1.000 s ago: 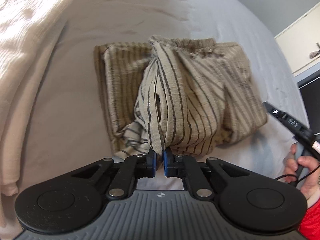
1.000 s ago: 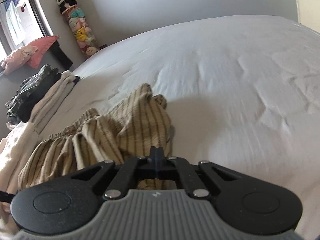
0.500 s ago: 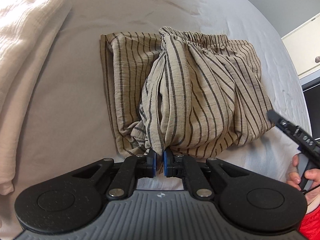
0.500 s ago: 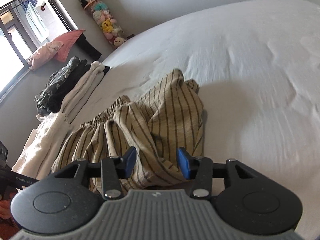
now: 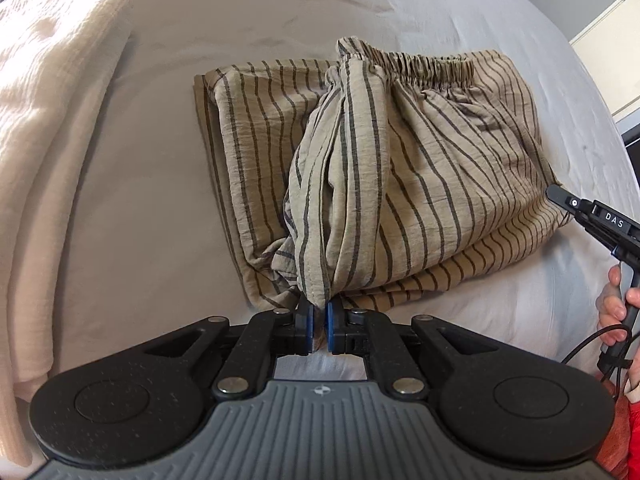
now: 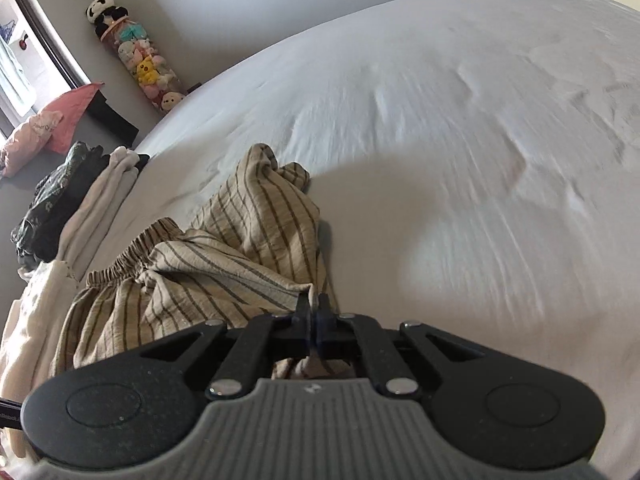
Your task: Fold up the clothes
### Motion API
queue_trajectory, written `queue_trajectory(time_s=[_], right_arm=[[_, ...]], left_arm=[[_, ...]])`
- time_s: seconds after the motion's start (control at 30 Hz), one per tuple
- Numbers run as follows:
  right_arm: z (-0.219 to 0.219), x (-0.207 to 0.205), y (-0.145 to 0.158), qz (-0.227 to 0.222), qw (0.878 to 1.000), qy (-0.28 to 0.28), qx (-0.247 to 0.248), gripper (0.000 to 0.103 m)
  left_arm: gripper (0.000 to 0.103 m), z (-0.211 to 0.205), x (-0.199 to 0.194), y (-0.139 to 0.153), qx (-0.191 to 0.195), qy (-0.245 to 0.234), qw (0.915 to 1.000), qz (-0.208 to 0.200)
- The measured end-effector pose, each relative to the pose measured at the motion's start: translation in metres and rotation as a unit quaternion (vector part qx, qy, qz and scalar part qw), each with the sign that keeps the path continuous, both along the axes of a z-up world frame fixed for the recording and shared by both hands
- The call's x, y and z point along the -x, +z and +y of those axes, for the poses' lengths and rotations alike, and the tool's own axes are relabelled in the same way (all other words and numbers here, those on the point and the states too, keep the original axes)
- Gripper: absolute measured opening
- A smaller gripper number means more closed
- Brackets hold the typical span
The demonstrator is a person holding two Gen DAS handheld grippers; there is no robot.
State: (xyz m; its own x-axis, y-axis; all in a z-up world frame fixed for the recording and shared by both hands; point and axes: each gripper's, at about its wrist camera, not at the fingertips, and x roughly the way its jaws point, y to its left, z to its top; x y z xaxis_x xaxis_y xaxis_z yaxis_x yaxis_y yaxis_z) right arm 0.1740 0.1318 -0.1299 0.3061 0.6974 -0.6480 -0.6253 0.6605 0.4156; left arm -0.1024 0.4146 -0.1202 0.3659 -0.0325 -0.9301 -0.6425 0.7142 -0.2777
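Tan striped trousers (image 5: pixel 400 168) with an elastic waistband lie partly folded on the white bed sheet (image 5: pixel 168 216). My left gripper (image 5: pixel 317 322) is shut on a bunched edge of the trousers at their near side and holds it raised. In the right wrist view the same trousers (image 6: pixel 240 248) lie in front of my right gripper (image 6: pixel 315 312), which is shut on another edge of the fabric. The right gripper's body shows in the left wrist view (image 5: pixel 592 220) at the trousers' right corner.
A folded cream garment (image 5: pixel 52 128) lies along the left of the bed. In the right wrist view, cream and dark clothes (image 6: pixel 80 196) are stacked at the bed's left edge. A tube of plush toys (image 6: pixel 136 56) stands by the wall.
My right gripper was shut, opened half a second ago, and has now closed on the trousers' edge. My left gripper has kept its hold and the trousers look closer.
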Motion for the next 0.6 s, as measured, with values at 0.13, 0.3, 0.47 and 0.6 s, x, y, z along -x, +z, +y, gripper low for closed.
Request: queue_trajectory(time_s=[0.13, 0.3, 0.47, 0.6], right_arm=[[-0.001, -0.005, -0.005, 0.001, 1.000, -0.013, 0.011, 0.004], [-0.008, -0.007, -0.003, -0.005, 0.999, -0.038, 0.022, 0.003], [-0.019, -0.001, 0.010, -0.029, 0.998, -0.056, 0.009, 0.008], [-0.024, 0.015, 0.030, -0.086, 0.995, -0.049, -0.010, 0.009]], left_arm=[[0.011, 0.005, -0.001, -0.011, 0.032, -0.006, 0.9988, 0.035], [0.010, 0.007, -0.004, -0.016, 0.018, -0.017, 0.9949, 0.097], [0.011, 0.003, 0.004, 0.004, -0.015, -0.005, 0.9968, 0.079], [0.011, -0.001, 0.017, 0.035, -0.070, 0.039, 0.9962, 0.034]])
